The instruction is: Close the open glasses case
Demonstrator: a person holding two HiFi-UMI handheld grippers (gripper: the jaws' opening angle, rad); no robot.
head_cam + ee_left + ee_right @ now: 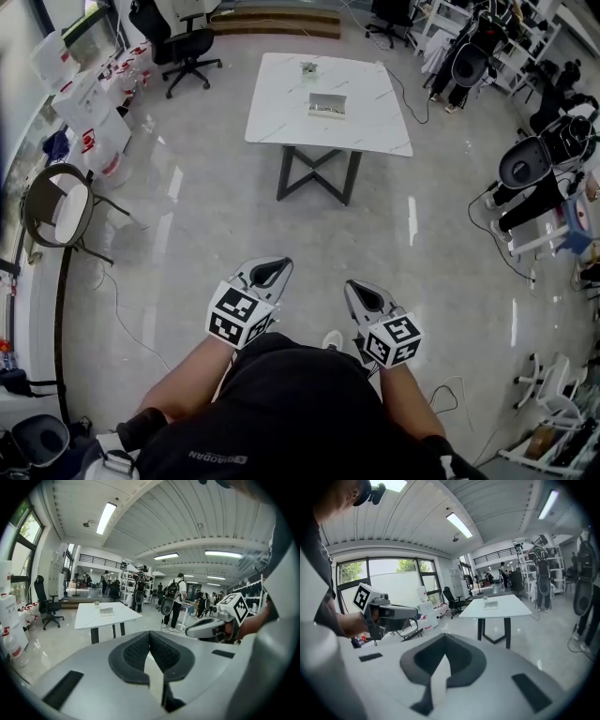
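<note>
The person stands far from the white bench (277, 112), so nothing can be reached yet. The glasses case (327, 106) lies near the middle of the bench top. The left gripper (272, 270) and right gripper (364, 295) are held low by the tummy. Both have their jaws pressed together on nothing, just being carried, I think.

The table (281, 112) was white with black legs (317, 174). The glasses case (327, 106) on it was grey. The chair (186, 42) left of the table was black.
</note>
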